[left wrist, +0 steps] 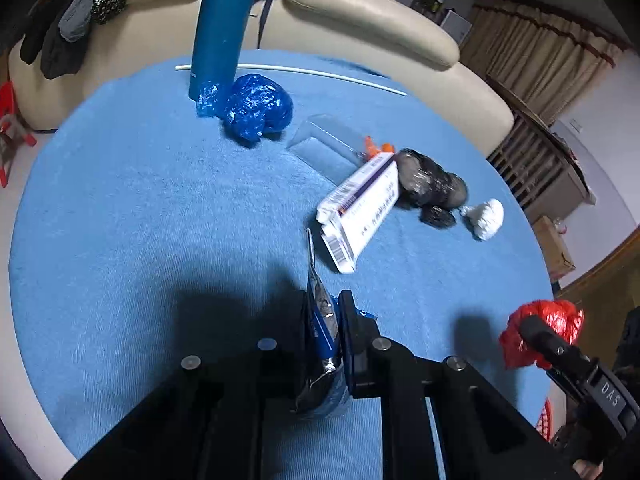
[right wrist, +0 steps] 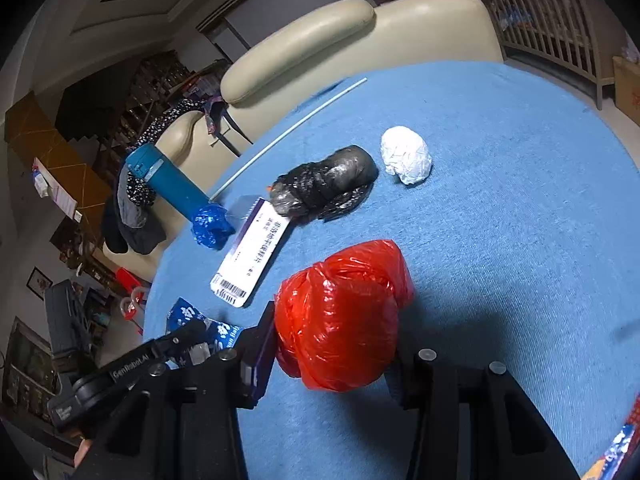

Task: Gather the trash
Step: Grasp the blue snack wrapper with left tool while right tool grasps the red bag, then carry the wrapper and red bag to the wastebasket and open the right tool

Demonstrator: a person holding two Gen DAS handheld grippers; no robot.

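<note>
The left gripper [left wrist: 320, 340] is pinching a blue and silver wrapper [left wrist: 322, 332] between its closed-in fingers, the wrapper standing on edge just above the blue tablecloth [left wrist: 140, 208]. The right gripper [right wrist: 336, 344] is clamping a red bag [right wrist: 340, 316], balled up and filling the gap between its fingers, low over the cloth. Just beyond the wrapper a white box [left wrist: 360, 212] is lying flat, its far end touching a black bag [left wrist: 430, 180]; a white wad [left wrist: 486, 218] is sitting just beside that bag. Farther out a blue bag [left wrist: 256, 106] is resting against the foot of an upright teal bottle [left wrist: 222, 28], and a thin white stick [left wrist: 300, 72] is lying near the table's far edge.
</note>
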